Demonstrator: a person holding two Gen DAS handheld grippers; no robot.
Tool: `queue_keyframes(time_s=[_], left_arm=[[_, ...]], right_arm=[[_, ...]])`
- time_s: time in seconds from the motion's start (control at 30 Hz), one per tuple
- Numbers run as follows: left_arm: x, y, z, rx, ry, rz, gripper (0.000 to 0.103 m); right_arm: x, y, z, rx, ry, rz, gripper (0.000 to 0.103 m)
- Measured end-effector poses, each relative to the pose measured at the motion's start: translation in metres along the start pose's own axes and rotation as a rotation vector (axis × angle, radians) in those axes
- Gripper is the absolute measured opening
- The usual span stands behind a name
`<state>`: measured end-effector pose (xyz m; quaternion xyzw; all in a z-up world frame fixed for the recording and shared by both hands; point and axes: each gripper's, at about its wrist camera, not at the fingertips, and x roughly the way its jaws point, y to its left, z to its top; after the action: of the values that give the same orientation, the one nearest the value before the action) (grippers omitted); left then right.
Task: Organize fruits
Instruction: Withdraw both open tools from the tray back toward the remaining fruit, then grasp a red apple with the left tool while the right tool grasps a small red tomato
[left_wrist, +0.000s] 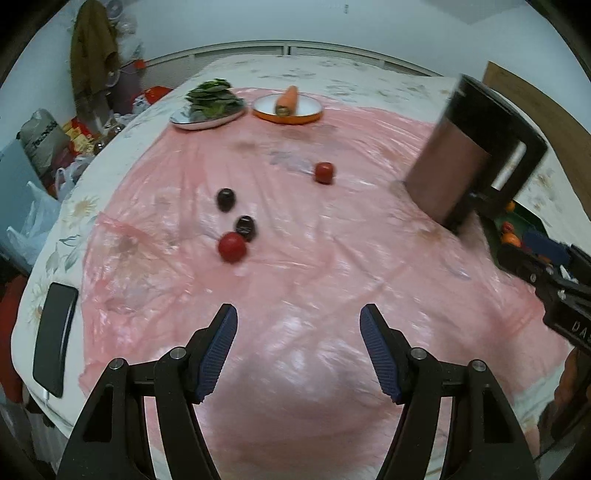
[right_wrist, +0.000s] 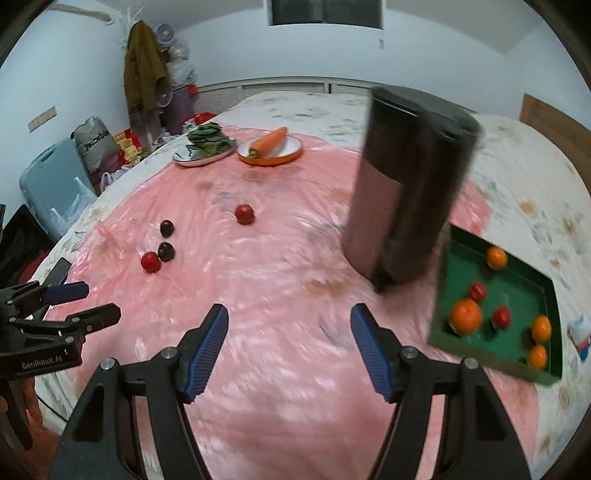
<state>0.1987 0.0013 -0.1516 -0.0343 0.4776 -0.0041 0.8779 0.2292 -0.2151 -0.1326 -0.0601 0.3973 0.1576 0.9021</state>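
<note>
On the pink plastic sheet lie two red fruits, one near (left_wrist: 232, 247) (right_wrist: 150, 261) and one farther off (left_wrist: 324, 172) (right_wrist: 244, 214), and two dark plums (left_wrist: 225, 199) (left_wrist: 246, 228) (right_wrist: 167, 228) (right_wrist: 166, 252). A green tray (right_wrist: 543, 373) at the right holds several oranges (right_wrist: 466, 316) and two small red fruits (right_wrist: 501, 316). My left gripper (left_wrist: 298, 347) is open and empty above the sheet, short of the fruits. My right gripper (right_wrist: 289, 343) is open and empty, left of the tray.
A tall dark jug (right_wrist: 410, 192) (left_wrist: 476, 151) stands beside the tray. At the back are a plate of leafy greens (left_wrist: 208, 107) (right_wrist: 205, 146) and an orange-rimmed plate (left_wrist: 317, 107) with a carrot (left_wrist: 287, 99) (right_wrist: 267, 142). A black phone (left_wrist: 54, 332) lies at the left edge.
</note>
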Motion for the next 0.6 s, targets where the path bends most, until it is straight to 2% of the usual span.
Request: queue_keyframes(time_s=[0.27, 0.4, 0.6], left_arm=[[0.036, 0.041, 0.021, -0.077, 0.001, 0.015, 0.063], [0.053, 0.051, 0.027, -0.074, 0.002, 0.041, 0.063], [0.078, 0.064, 0.034, -0.095, 0.021, 0.059, 0.063]], right_arm=[[0.058, 0.030, 0.044, -0.042, 0.001, 0.018, 0.103], [0.091, 0.042, 0.065, -0.062, 0.002, 0.034, 0.103], [0.138, 0.057, 0.079, -0.077, 0.027, 0.056, 0.103]])
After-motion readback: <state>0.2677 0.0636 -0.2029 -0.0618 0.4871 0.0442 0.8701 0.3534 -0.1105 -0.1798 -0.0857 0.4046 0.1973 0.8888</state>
